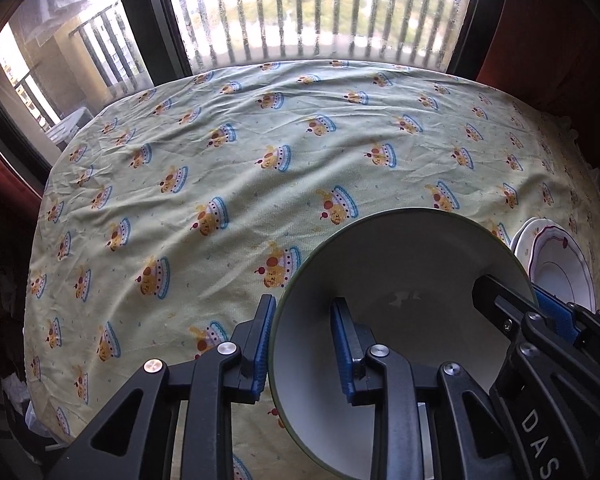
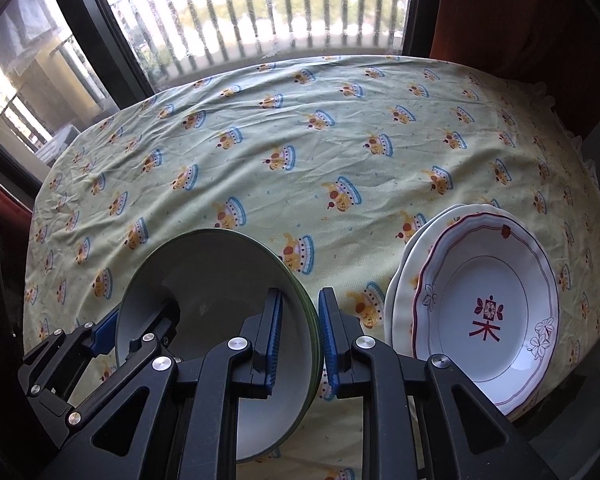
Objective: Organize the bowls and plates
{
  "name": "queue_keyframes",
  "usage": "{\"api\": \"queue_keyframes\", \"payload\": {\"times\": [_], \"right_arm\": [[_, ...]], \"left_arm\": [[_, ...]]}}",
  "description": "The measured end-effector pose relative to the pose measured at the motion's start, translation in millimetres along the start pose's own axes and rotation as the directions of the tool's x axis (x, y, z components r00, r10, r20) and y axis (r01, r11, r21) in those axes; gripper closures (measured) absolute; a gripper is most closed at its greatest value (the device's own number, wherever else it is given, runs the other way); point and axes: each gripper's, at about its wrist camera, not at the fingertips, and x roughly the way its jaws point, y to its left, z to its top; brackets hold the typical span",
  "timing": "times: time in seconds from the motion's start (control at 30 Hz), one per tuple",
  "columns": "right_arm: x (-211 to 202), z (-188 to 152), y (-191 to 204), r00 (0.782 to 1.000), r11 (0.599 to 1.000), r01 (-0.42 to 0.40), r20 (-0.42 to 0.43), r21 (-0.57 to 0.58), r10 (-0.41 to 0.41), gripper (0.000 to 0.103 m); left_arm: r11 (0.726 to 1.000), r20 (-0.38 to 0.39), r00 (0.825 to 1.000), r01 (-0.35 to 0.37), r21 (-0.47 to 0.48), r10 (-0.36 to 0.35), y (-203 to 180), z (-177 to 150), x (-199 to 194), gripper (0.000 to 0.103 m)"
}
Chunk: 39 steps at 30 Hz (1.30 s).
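Observation:
A green-rimmed bowl with a pale inside (image 1: 400, 264) sits between both grippers. My left gripper (image 1: 304, 340) straddles its left rim, one blue pad outside and one inside, with a gap still showing. My right gripper (image 2: 300, 332) straddles its right rim (image 2: 306, 312) the same way, not pressed tight. In the right wrist view the bowl (image 2: 216, 276) looks like a stack of nested green bowls. The right gripper's fingers (image 1: 540, 312) also show in the left wrist view, and the left gripper's fingers (image 2: 140, 332) in the right wrist view. A stack of white plates with red trim (image 2: 488, 312) lies at the right.
A table with a pale green cloth printed with cakes (image 1: 260, 140) stretches away to a window with railings (image 1: 300, 8). The plate stack (image 1: 556, 264) sits near the table's right edge. Red curtains hang at both sides.

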Motion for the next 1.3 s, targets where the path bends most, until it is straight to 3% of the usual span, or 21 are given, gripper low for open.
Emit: {"api": "queue_keyframes", "payload": {"times": [0.17, 0.27, 0.33, 0.4, 0.5, 0.73, 0.87, 0.93, 1.13, 1.3], "right_arm": [[-2, -3, -1, 1.000, 1.000, -0.009, -0.006, 0.003, 0.009, 0.075], [-3, -6, -2, 1.000, 0.999, -0.018, -0.020, 0.028, 0.018, 0.063], [-7, -10, -1, 1.000, 0.999, -0.016, -0.013, 0.039, 0.017, 0.044], [-10, -13, 1, 1.000, 0.998, -0.017, -0.005, 0.055, 0.017, 0.036], [-12, -16, 5, 1.000, 0.997, -0.012, -0.006, 0.080, 0.013, 0.033], [-15, -22, 9, 0.999, 0.987, 0.036, -0.013, 0.157, -0.034, 0.031], [-14, -25, 3, 0.998, 0.979, 0.060, -0.028, 0.195, -0.056, 0.031], [-13, -26, -1, 0.998, 0.976, 0.061, -0.036, 0.210, -0.055, 0.031], [3, -24, -15, 0.998, 0.975, 0.020, -0.058, 0.223, -0.007, 0.031], [16, -19, -21, 0.996, 0.983, -0.052, -0.067, 0.174, 0.065, 0.031]], "left_arm": [[0.997, -0.029, 0.997, 0.074, -0.003, -0.074, 5, -3, 2, 0.065], [0.995, -0.036, 0.995, 0.095, -0.008, -0.095, 12, -6, 3, 0.061], [0.993, -0.039, 0.993, 0.116, 0.003, -0.115, 17, -7, 4, 0.047], [0.988, -0.038, 0.987, 0.154, 0.009, -0.154, 21, -9, 5, 0.040], [0.975, -0.045, 0.974, 0.222, 0.004, -0.221, 28, -10, 9, 0.030], [0.941, -0.072, 0.939, 0.337, 0.014, -0.335, 30, -10, 22, 0.031], [0.932, -0.103, 0.927, 0.363, 0.002, -0.361, 27, -12, 31, 0.033], [0.935, -0.121, 0.928, 0.355, 0.002, -0.352, 26, -13, 34, 0.038], [0.943, -0.117, 0.937, 0.333, 0.010, -0.329, 24, -10, 37, 0.037], [0.965, -0.109, 0.959, 0.264, 0.004, -0.262, 16, -11, 34, 0.037]]}}
